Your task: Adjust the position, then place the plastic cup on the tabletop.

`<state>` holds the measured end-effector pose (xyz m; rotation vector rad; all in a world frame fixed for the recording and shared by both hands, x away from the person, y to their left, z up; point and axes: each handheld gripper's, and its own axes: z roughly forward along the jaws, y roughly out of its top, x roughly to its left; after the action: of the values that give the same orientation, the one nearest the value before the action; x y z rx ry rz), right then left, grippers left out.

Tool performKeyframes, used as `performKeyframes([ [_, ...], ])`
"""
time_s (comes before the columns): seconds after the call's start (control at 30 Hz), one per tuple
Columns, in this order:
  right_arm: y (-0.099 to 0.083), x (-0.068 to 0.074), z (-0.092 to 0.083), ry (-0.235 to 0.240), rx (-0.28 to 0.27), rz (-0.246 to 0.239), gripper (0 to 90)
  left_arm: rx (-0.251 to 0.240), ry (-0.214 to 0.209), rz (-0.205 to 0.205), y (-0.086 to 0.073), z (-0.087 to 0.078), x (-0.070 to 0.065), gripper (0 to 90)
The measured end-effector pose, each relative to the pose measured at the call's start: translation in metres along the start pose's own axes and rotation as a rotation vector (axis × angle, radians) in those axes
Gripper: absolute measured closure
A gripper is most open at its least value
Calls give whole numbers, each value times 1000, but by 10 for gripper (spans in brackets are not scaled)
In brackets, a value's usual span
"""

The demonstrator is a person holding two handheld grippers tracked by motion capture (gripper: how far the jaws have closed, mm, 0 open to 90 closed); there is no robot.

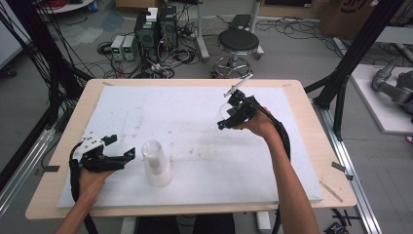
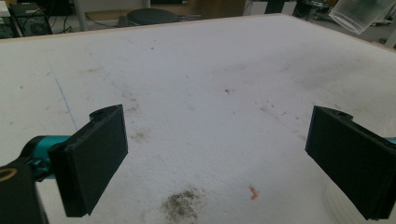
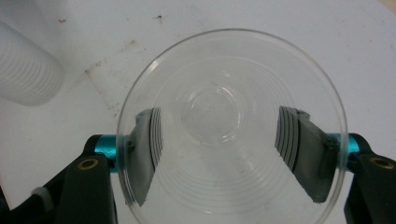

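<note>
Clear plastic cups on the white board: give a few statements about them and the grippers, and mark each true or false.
1. The right gripper holds a clear cup off the board. True.
2. The left gripper grips the stack of cups. False: its jaws stand open, with nothing between them, beside the stack.
3. The stack stands upright on the white board. True.
4. The held cup is full of liquid. False: it is empty.

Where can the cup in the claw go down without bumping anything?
The white mat is bare between the cup stack and right claw holding the clear cup. It's crowded near the stack, beside the open left claw.
</note>
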<state>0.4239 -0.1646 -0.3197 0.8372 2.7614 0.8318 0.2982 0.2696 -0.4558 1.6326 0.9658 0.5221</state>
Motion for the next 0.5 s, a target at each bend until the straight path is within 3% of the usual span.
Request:
performKeyframes([
  [0.5, 1, 1, 5, 1, 21, -5, 318, -21, 3, 11, -9, 2, -2, 58],
])
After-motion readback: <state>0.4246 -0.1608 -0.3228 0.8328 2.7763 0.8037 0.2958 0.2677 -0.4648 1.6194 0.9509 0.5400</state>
